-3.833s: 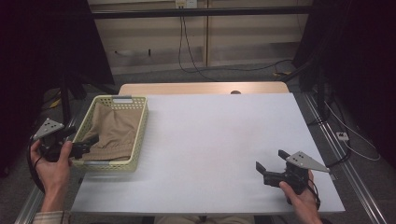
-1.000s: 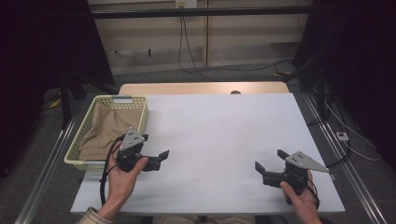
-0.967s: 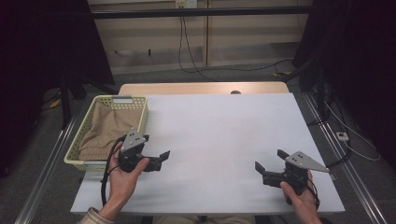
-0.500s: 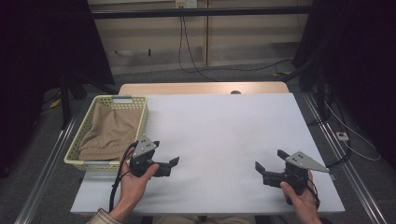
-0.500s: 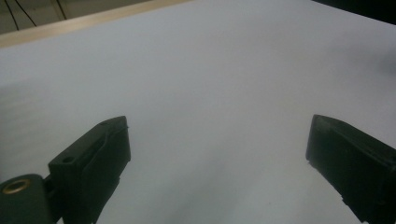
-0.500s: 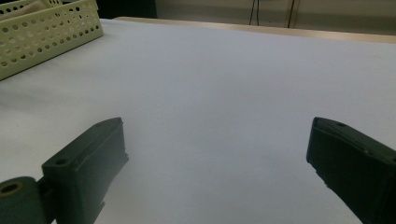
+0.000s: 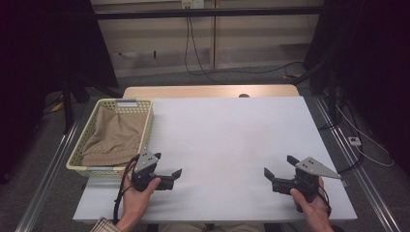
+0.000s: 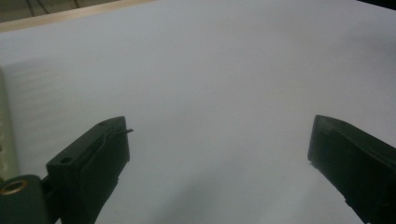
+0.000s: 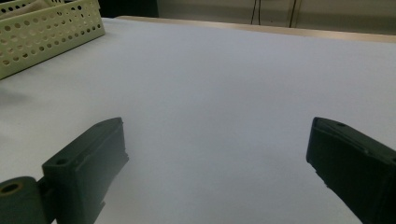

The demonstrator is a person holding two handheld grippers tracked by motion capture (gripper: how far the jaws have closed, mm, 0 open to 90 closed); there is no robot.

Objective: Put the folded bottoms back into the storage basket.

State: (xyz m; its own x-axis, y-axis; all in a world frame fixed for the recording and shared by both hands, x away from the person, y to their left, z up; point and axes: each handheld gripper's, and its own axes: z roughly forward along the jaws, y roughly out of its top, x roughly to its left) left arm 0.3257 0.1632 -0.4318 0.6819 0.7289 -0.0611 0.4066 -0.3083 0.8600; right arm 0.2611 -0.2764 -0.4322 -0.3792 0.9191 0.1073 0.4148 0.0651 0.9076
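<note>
A pale yellow perforated basket [image 7: 149,126] stands at the table's left side with a folded tan cloth [image 7: 116,135] lying inside it. My left gripper [image 7: 175,177] hovers low over the white table just right of the basket's near corner, open and holding nothing. In the left gripper view the left gripper [image 8: 219,140] has its jaws wide apart over bare tabletop. My right gripper [image 7: 278,166] rests near the front right of the table, open and pointing left. In the right gripper view the right gripper [image 9: 217,140] spans bare tabletop, and the basket [image 9: 46,28] sits far off at the upper left.
The white table [image 7: 227,140] stretches between the two grippers. A wooden strip [image 7: 208,92] runs along its far edge. Metal rails [image 7: 360,183] flank the table on both sides, and cables [image 7: 241,70] lie on the floor behind.
My left gripper came from the basket's outer left side onto the table and has drifted right and nearer the front edge. The right gripper has stayed put.
</note>
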